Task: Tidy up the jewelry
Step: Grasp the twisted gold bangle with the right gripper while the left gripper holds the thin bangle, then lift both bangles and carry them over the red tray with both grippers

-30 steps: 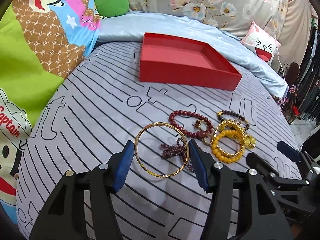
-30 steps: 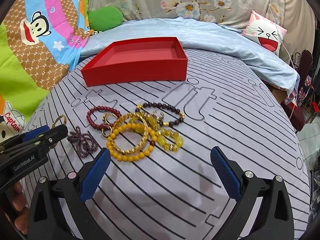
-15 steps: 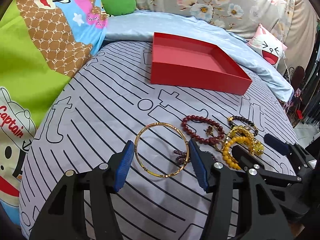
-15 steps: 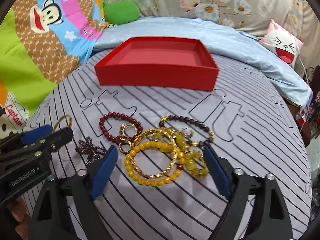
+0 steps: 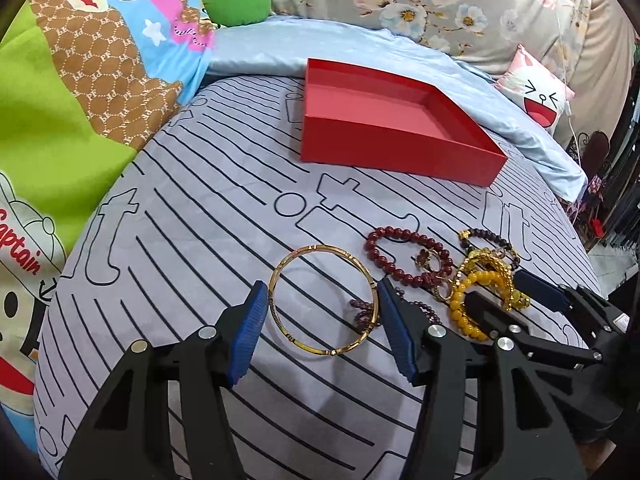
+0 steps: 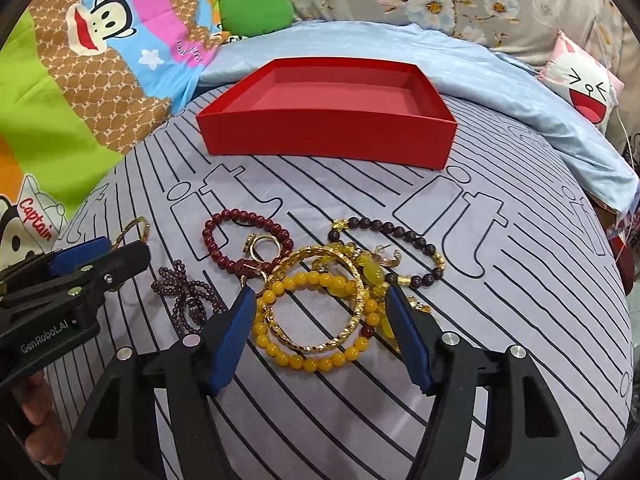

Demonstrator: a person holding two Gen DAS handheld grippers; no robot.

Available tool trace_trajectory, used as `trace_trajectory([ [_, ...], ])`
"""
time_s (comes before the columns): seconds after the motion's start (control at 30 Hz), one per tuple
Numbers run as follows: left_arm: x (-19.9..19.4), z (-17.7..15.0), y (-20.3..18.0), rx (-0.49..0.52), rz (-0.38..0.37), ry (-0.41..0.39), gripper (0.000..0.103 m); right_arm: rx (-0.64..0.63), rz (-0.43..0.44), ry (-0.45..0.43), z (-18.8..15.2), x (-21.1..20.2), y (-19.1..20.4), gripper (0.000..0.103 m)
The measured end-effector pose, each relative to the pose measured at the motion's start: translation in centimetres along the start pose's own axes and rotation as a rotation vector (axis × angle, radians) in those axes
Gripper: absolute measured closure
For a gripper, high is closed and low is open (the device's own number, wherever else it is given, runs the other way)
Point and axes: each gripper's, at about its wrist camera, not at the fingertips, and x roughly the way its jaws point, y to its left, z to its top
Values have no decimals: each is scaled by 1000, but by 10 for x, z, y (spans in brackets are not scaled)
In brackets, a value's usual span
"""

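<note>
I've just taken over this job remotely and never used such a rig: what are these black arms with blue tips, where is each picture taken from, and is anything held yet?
They are two hand-held grippers with a camera on each, looking along its fingers. The left gripper is open around a plain gold bangle lying on the striped bedsheet. The right gripper is open around a yellow bead bracelet tangled with a textured gold bangle. Nearby lie a dark red bead bracelet and a purple bead bracelet. The red box beyond is empty. Nothing is held.
</note>
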Motion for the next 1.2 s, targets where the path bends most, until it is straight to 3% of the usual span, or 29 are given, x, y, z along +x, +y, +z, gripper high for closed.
trace_trajectory([
  [0.07, 1, -1, -3, 6, -3, 3, 49, -5, 4, -3, 2, 1, 1, 45],
  [0.1, 1, -1, -4, 9, -5, 5, 49, 2, 14, 2, 3, 2, 1, 54],
  [0.27, 3, -1, -7, 19, -5, 7, 49, 48, 35, 17, 5, 5, -9, 59],
  [0.4, 5, -2, -9, 21, -5, 15, 49, 61, 41, 26, 4, 8, -12, 82],
  [0.53, 5, -2, -11, 26, -4, 16, 49, 90, 52, 25, 2, 8, -18, 96],
  [0.93, -4, -1, -16, 39, 0, -4, 49, 127, 74, -23, -5, -20, -28, 97],
  [1.2, -16, -8, -24, 61, -11, -14, 49, 202, 46, 41, -35, -32, -50, 96],
])
